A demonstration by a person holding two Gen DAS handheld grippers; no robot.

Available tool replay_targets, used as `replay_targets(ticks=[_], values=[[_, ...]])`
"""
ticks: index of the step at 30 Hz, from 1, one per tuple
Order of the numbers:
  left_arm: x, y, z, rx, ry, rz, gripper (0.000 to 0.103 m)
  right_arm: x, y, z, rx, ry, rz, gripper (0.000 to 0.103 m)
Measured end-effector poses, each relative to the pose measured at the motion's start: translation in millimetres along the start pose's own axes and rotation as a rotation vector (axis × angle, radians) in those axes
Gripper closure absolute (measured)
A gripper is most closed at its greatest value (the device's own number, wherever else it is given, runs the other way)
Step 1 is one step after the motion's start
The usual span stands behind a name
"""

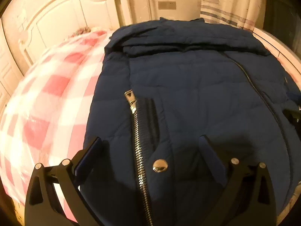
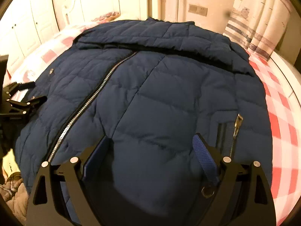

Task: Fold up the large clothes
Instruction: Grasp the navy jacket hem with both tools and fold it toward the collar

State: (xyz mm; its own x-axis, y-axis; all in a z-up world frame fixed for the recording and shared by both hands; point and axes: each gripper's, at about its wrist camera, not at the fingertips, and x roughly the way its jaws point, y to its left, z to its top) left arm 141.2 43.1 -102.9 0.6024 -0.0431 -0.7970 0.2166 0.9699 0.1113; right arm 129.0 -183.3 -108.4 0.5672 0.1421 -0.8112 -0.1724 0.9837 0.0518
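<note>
A large navy quilted jacket [image 1: 188, 86] lies flat and front-up on the bed, hood at the far end; it also fills the right wrist view [image 2: 160, 94]. Its main zipper [image 2: 88, 105] is closed. A pocket zipper [image 1: 138, 141] and a metal snap [image 1: 160, 165] sit near the hem. My left gripper [image 1: 150, 141] is open, hovering over the hem on the jacket's left side. My right gripper [image 2: 152, 141] is open over the hem on the right side, nothing between its blue pads [image 2: 205, 158]. The left gripper also shows at the left edge of the right wrist view [image 2: 28, 94].
The bed has a pink-and-white checked cover [image 1: 47, 98], also seen on the right [image 2: 282, 122]. A white headboard [image 1: 56, 18] and wardrobe doors [image 2: 22, 28] stand behind. A striped curtain [image 2: 259, 28] hangs at the far right. A brown fuzzy item [image 2: 13, 194] lies at the lower left.
</note>
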Motion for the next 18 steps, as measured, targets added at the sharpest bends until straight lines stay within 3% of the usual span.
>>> replay_targets(ticks=[2, 7, 9, 10, 15, 18], values=[[-10, 1, -1, -0.012, -0.010, 0.027, 0.003, -9, 2, -2, 0.012, 0.007, -0.023, 0.017], [-46, -18, -28, 0.054, -0.089, -0.044, 0.002, -28, 19, -28, -0.033, -0.017, 0.011, 0.017], [-37, -32, -40, 0.120, -0.062, -0.014, 0.002, -28, 26, -48, -0.065, -0.074, -0.008, 0.017], [-36, -34, -48, 0.127, -0.090, 0.000, 0.002, -30, 26, -55, -0.075, -0.110, -0.010, 0.017], [-51, -17, -54, 0.073, -0.108, -0.019, 0.002, -54, 24, -65, -0.043, -0.099, -0.018, 0.017], [-60, -15, -69, 0.102, -0.126, -0.019, 0.002, -60, 22, -85, -0.049, -0.115, 0.001, 0.017]])
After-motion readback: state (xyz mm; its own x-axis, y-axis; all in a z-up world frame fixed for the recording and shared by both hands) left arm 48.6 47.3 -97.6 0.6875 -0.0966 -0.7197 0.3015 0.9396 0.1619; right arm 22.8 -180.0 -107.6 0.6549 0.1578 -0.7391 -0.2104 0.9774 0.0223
